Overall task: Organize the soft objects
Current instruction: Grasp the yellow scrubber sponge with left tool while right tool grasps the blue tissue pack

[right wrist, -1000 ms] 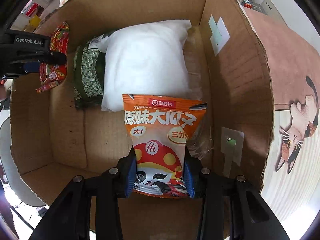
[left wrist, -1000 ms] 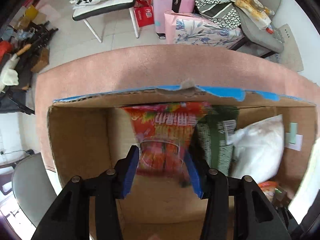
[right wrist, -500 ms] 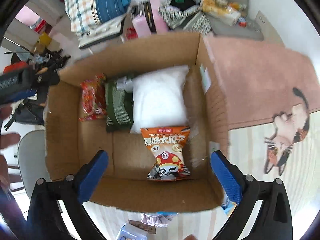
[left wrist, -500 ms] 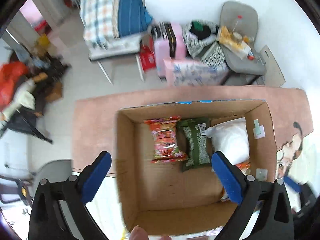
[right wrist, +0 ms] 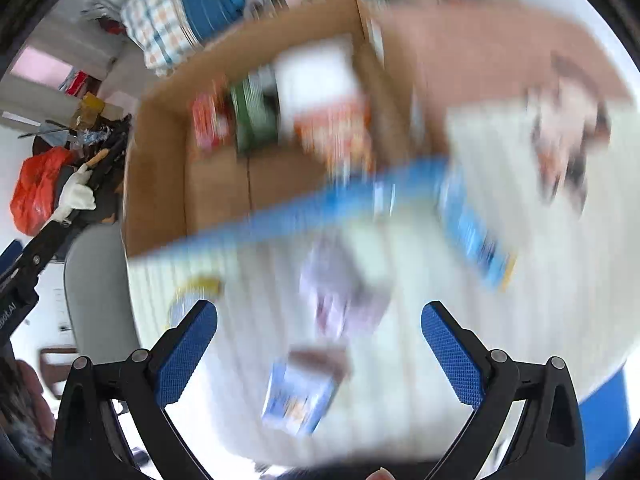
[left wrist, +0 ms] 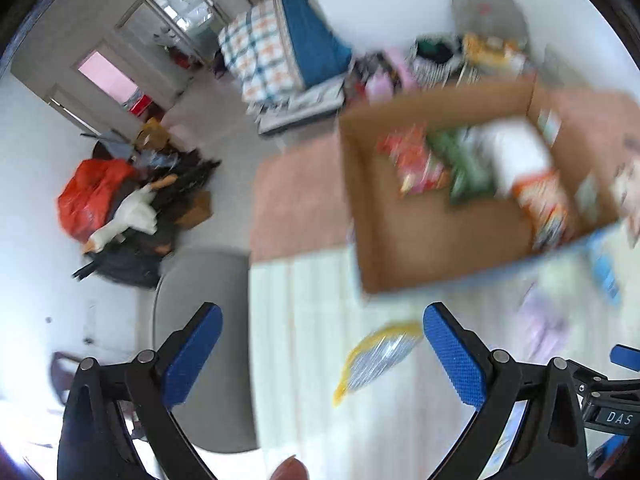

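A cardboard box (left wrist: 400, 240) holds a red snack bag (left wrist: 412, 160), a green bag (left wrist: 464, 168), a white pillow-like bag (left wrist: 516, 152) and an orange snack bag (left wrist: 548, 204). My left gripper (left wrist: 320, 354) is open and empty, above a yellow-edged silver bag (left wrist: 376, 356) lying on the white table. My right gripper (right wrist: 320, 354) is open and empty, above a pale purple packet (right wrist: 340, 300) and a blue packet (right wrist: 296, 396). The box shows blurred in the right wrist view (right wrist: 216, 184).
A long blue packet (right wrist: 472, 228) lies right of the box. A pink mat with a cat picture (right wrist: 568, 132) covers the table's far side. A grey chair (left wrist: 200, 340) stands at the table's left edge. Clutter lies on the floor (left wrist: 120, 200).
Both grippers have let go of their snack bags, opened wide and pulled back out of the box to above the white table. Both views are motion-blurred now.
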A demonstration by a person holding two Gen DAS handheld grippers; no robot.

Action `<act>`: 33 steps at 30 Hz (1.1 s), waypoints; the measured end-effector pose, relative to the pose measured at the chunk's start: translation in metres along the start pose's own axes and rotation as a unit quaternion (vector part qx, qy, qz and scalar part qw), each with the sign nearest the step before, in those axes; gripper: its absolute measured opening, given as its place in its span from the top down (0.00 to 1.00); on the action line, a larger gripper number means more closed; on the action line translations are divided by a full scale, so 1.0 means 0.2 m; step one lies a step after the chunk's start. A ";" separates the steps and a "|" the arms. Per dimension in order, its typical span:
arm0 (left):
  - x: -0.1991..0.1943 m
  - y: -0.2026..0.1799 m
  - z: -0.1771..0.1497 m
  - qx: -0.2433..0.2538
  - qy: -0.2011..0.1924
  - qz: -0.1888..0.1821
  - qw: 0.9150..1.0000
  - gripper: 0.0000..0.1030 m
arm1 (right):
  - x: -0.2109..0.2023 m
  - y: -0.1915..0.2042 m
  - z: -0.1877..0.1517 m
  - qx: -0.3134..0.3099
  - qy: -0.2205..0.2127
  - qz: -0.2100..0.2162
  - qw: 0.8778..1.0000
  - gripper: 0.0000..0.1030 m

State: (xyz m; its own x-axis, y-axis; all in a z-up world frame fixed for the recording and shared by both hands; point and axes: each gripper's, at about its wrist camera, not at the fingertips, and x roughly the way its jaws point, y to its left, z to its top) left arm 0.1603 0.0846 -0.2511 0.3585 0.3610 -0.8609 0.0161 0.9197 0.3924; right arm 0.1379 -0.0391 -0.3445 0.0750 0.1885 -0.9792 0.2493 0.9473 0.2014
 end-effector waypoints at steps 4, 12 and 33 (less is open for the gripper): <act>0.22 0.01 -0.17 0.025 0.054 0.032 0.998 0.00 | 0.34 0.03 -0.25 0.016 0.083 0.003 0.996 0.00; 0.57 -0.06 -0.29 0.080 0.108 0.058 0.989 0.00 | 0.76 0.16 -0.49 0.037 0.155 -0.027 0.987 0.00; 0.81 -0.45 -0.23 0.176 0.172 -0.077 0.966 0.39 | 0.63 0.12 -0.36 -0.118 0.127 -0.102 0.980 0.32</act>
State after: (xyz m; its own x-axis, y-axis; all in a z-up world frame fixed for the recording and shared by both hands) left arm 0.1737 0.0682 -0.4417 -0.0043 0.3101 -0.9507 0.3827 0.8789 0.2849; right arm 0.0833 0.0262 -0.4657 -0.2036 0.0190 -0.9789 0.0012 0.9998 0.0191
